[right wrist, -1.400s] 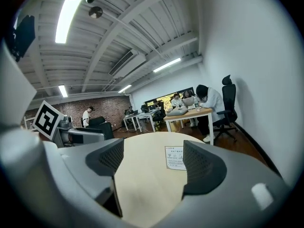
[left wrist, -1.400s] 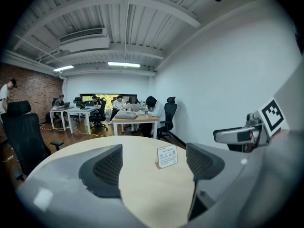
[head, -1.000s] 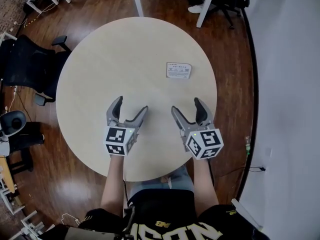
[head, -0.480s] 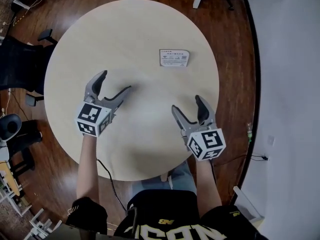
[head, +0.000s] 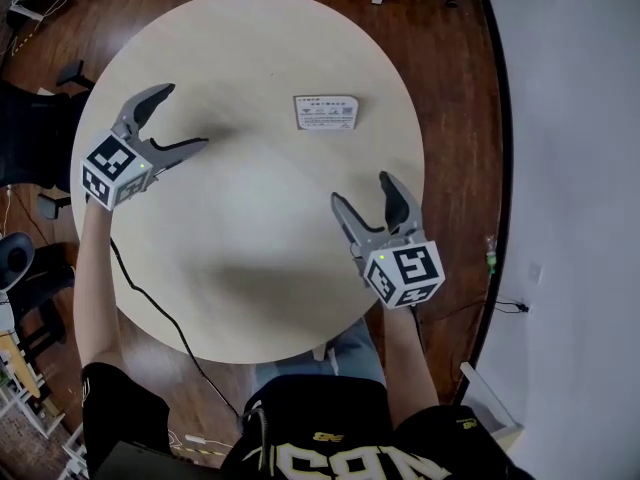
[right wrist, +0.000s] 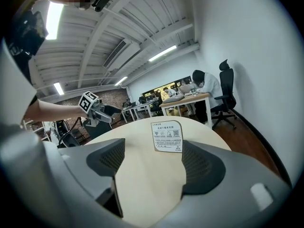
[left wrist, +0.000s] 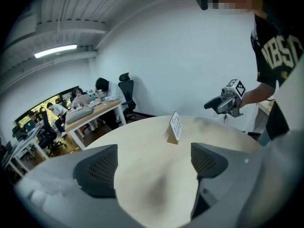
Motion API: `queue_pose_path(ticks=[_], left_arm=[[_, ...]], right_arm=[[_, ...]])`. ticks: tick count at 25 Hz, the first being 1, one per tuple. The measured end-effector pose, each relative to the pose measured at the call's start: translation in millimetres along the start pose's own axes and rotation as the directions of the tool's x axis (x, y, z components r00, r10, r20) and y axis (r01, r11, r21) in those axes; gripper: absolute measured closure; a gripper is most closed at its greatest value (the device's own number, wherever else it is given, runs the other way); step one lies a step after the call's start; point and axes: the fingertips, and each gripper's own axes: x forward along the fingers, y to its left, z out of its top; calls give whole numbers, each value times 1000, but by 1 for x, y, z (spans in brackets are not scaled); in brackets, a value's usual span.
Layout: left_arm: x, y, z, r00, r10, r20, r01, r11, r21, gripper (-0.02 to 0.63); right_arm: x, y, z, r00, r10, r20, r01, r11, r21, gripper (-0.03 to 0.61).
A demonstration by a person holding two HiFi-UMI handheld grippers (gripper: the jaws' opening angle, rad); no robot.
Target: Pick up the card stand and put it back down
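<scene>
Left gripper (head: 185, 116) has swung well clear of the stand (head: 325, 112), jaws opening wide, empty; right gripper (head: 361, 188) faces it, jaws narrowing yet apart, empty; likely the right's pick.

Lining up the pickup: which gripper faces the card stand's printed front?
The right gripper, empty jaws just closing somewhat: it sees the card stand with its print head-on. The left gripper, empty jaws just opening, sees it nearly edge-on.

Round pale table (head: 250, 268); dark wood floor (head: 440, 28); white wall (head: 580, 168); black office chair (head: 25, 133)
</scene>
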Motion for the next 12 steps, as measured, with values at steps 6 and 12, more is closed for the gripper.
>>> queue_pose_path(ticks=[6,12], left_arm=[[64,-12,24,976,-210,57,211,978,3,120],[130,-49,31,946,-317,64,318,948,2,178]], right_arm=[[16,-1,9,1000,18,16,-18,1000,-16,204],[21,-13,8,1000,-4,20,3,1000,6,210]])
